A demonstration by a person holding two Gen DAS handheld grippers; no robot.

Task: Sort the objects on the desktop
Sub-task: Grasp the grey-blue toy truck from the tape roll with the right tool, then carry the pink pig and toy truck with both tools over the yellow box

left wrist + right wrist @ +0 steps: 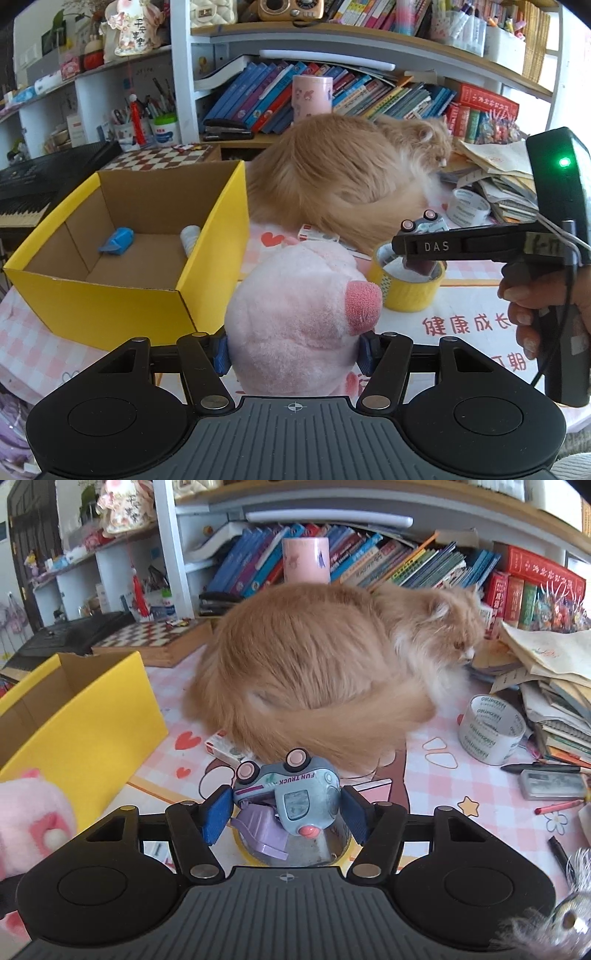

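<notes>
My left gripper (pixel 293 350) is shut on a pink plush pig (pixel 295 317), held just right of the yellow cardboard box (pixel 110 295); the box holds a blue object (pixel 118 242) and a white roll (pixel 190 236). My right gripper (pixel 282 814) is shut on a blue toy truck (pixel 295 790), upside down with pink wheels, above a yellow tape roll (pixel 410 291). The right gripper shows in the left wrist view (pixel 421 245) over that roll. The plush pig shows at the left edge of the right wrist view (pixel 29 812).
An orange cat (pixel 314 672) lies mid-desk behind the truck. A clear tape roll (pixel 491 731), pens and a stack of papers (pixel 554 686) sit at the right. A chessboard (pixel 147 637) and keyboard (pixel 33 181) lie left, bookshelves behind.
</notes>
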